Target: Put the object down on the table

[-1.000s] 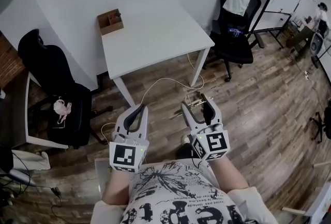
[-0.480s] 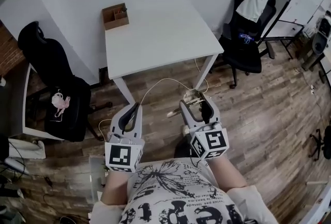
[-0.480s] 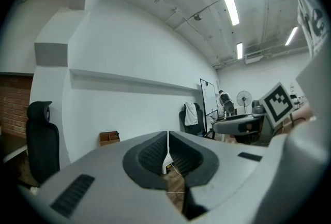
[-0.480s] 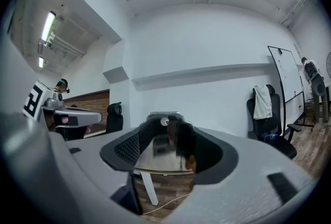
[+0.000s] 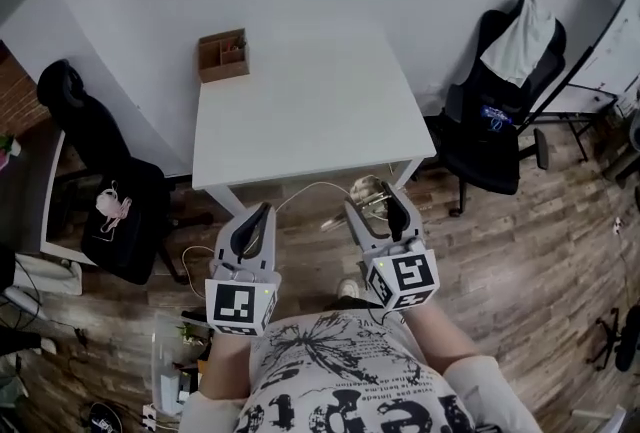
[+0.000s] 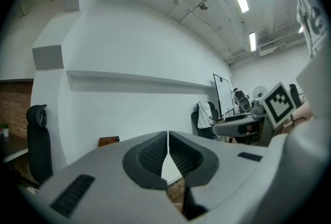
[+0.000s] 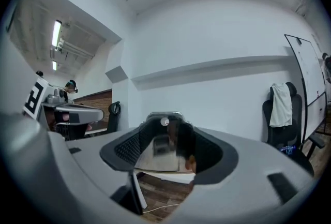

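Noting our right gripper [image 5: 374, 200] lower centre, jaws wide, clamped on a shiny rounded metal object [image 7: 158, 151]; left gripper [image 5: 258, 214] closed, empty; white square table [image 5: 300, 111] above.

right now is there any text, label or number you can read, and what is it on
None reads clearly.
shirt: large black print, cut by the frame edge, unreadable.
whiteboard: marks too small.
black chair: blue patch, blurred.
left gripper and right gripper cubes: square marker patterns, no letters.
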Tool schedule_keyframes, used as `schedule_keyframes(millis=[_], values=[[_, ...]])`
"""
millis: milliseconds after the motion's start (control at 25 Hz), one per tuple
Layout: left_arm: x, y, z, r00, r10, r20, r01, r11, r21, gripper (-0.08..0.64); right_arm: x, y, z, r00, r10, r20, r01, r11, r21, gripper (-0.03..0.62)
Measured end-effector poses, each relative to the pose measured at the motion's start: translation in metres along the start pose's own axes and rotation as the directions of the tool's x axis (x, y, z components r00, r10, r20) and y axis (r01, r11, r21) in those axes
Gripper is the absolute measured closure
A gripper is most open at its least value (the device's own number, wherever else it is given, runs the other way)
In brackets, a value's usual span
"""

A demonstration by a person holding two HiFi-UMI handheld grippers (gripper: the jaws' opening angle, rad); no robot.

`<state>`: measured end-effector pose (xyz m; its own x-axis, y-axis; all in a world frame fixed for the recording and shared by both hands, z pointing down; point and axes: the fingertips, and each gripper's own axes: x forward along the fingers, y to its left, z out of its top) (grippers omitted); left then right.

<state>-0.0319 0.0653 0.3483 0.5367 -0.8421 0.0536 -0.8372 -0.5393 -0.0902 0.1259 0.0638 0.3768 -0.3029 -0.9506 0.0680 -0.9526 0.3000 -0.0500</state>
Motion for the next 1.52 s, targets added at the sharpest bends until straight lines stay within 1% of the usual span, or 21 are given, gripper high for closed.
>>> schedule_keyframes(millis=[160,320,440,640,800,1000,1120,1280,1400,1520], values=[[0.048,-0.014,0.002,0.999,0.046,0.007,-0.046,0.999,-0.013,0.548,0.024,-0.046,0.011,0.999,0.047,-0.019,-0.048,0.999,-0.017,0.313],[0.082,-0.024,0.004,0.997,0.075,-0.030,-0.076,0.997,-0.025,0.548,0.046,-0.079,0.011,0.996,0.082,-0.039,-0.083,0.996,-0.026,0.313],[0.104,-0.016,-0.004,0.995,0.090,-0.036,-0.091,0.996,-0.019,0.548,0.069,-0.093,0.005,0.995,0.087,-0.047,-0.088,0.996,-0.031,0.314],[0.137,0.009,-0.020,0.992,0.108,-0.059,-0.110,0.994,-0.026,0.548,0.113,-0.104,-0.013,0.990,0.096,-0.100,-0.099,0.995,-0.027,0.313],[0.168,0.043,-0.023,0.992,0.113,-0.059,-0.115,0.993,-0.033,0.548,0.160,-0.109,-0.018,0.990,0.082,-0.116,-0.085,0.996,-0.016,0.313],[0.213,0.096,-0.033,0.995,0.088,-0.040,-0.090,0.996,-0.025,0.548,0.230,-0.112,-0.020,0.990,0.060,-0.128,-0.063,0.998,-0.020,0.313],[0.237,0.129,-0.033,0.995,0.079,-0.064,-0.081,0.996,-0.032,0.548,0.274,-0.112,-0.022,0.988,0.043,-0.146,-0.045,0.999,-0.016,0.313],[0.265,0.176,-0.033,0.995,0.098,-0.034,-0.099,0.995,-0.029,0.548,0.323,-0.111,-0.028,0.985,0.027,-0.169,-0.029,1.000,-0.007,0.313],[0.281,0.199,-0.044,0.995,0.092,-0.029,-0.092,0.995,-0.032,0.548,0.353,-0.113,-0.038,0.981,0.014,-0.193,-0.017,1.000,-0.011,0.313],[0.294,0.218,-0.057,0.996,0.084,-0.042,-0.086,0.995,-0.040,0.548,0.381,-0.114,-0.055,0.970,-0.001,-0.242,-0.004,1.000,-0.021,0.313]])
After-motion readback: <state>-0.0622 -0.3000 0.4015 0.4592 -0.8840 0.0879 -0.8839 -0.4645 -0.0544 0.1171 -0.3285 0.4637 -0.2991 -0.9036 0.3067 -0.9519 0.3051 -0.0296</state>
